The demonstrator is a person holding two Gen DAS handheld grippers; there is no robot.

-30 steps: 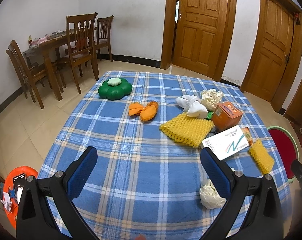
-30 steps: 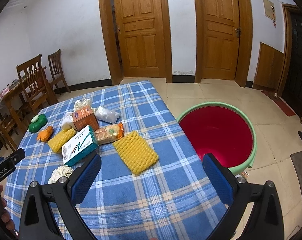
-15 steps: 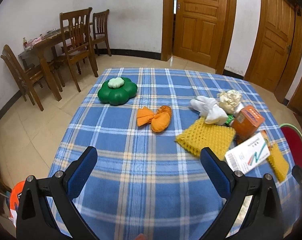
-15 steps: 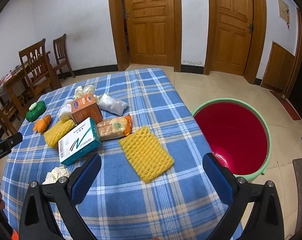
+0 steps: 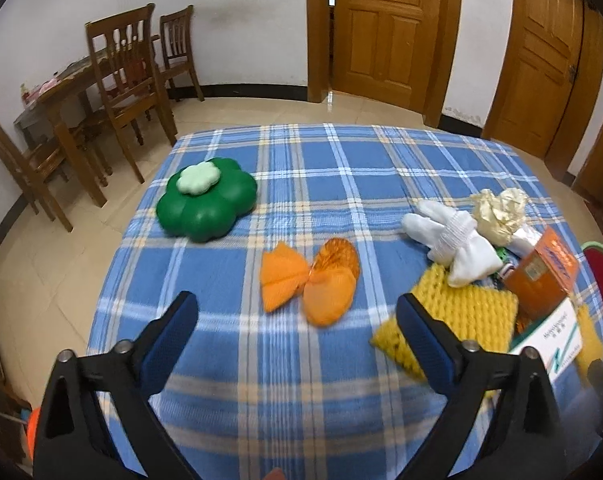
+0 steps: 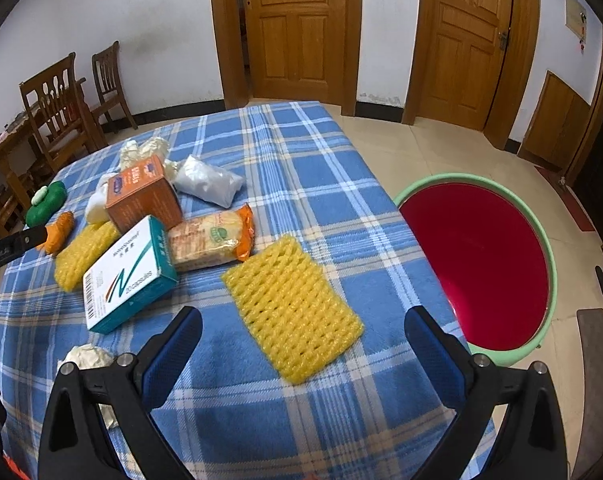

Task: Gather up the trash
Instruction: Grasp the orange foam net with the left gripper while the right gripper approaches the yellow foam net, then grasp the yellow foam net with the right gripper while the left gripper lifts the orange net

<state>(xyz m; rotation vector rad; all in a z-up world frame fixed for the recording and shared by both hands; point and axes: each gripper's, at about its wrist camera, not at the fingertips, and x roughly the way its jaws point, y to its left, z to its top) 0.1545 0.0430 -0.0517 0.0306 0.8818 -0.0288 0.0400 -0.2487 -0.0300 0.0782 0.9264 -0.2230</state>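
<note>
Left hand-held gripper [image 5: 297,320] is closing w/ nothing in its jaws, hovering just short of the orange net bag [image 5: 311,280] on the desk [image 5: 301,160]. Right hand-held gripper [image 6: 303,332] released, empty, over the yellow foam net [image 6: 291,312], red basin [image 6: 477,264] beside the desk.

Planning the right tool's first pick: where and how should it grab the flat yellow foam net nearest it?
Take the yellow foam net across its narrow width, near the end closest to the right tool. It lies flat on the tablecloth, so come down from above with one finger on each long edge; the soft mesh should bunch up between them.
</note>
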